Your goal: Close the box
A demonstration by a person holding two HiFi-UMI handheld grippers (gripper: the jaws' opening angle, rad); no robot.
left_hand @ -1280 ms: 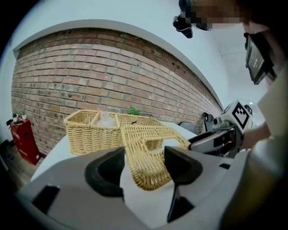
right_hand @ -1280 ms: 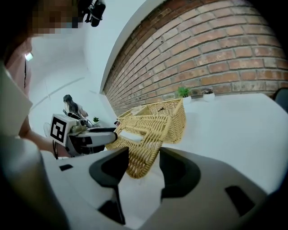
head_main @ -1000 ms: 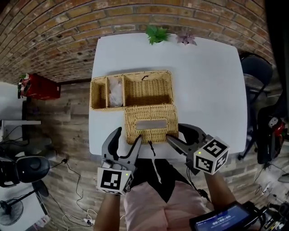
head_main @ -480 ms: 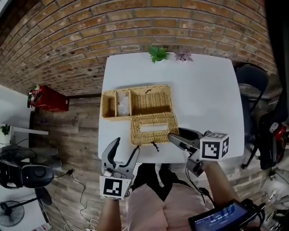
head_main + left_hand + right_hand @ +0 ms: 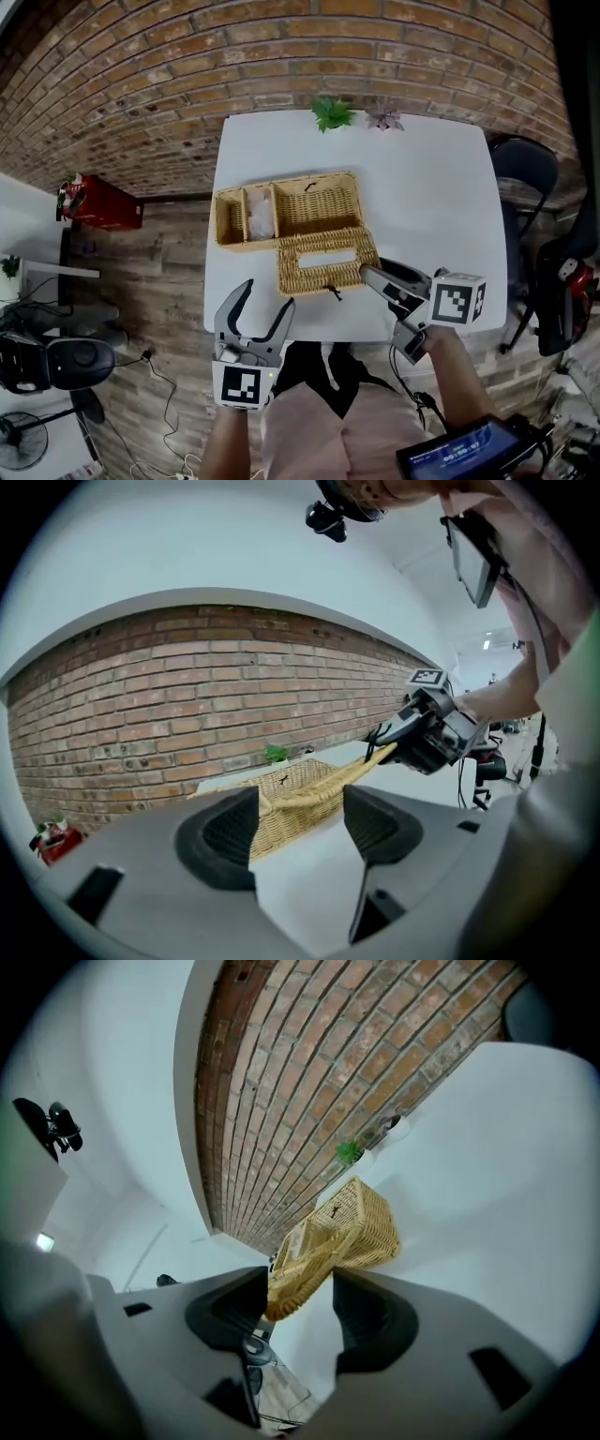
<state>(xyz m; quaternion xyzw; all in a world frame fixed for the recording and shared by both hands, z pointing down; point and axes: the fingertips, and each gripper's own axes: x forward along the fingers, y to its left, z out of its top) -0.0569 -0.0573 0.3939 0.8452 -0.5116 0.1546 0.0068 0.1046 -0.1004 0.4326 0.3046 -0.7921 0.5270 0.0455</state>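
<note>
While the wicker lid [image 5: 309,274] tilts up between wide right tongs [image 5: 371,270], left tongs [image 5: 267,295] gape empty; wicker box [image 5: 218,216] not yet shut

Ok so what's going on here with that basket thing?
A person is working on a wicker box on a white table with two handheld grippers. The right gripper has a corner of the lid between its open jaws, and the lid tilts up at that end. The left gripper hangs open and empty at the table's near edge. The box is not yet closed.
</note>
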